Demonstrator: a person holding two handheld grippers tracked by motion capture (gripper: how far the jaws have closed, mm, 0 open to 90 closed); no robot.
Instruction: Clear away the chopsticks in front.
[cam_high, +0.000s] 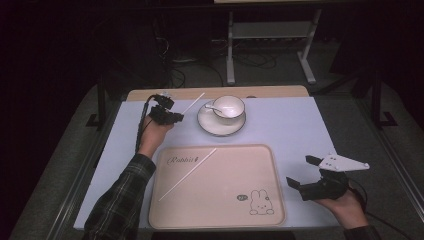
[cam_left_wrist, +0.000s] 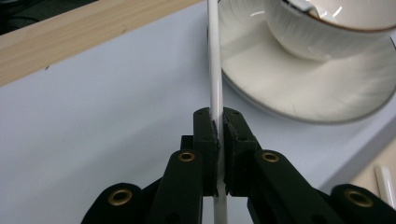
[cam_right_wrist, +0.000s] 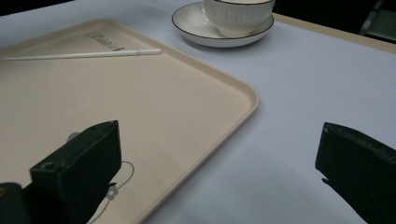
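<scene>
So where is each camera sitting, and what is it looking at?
High view: sits above the table's near edge, looking forward and down at the tray; both forearms, the left gripper and the right gripper show.
Left gripper view: rides the left gripper, looking along its jaws, shut on a white stick, toward the saucer.
Right gripper view: rides the right gripper, looking across the tray between its open jaws.
All three share the cup on its saucer; the right and high views share the tray.

Thin white chopstick (cam_left_wrist: 215, 70), clamped at its lower part, slanting up beside the saucer (cam_left_wrist: 322, 88)
</scene>
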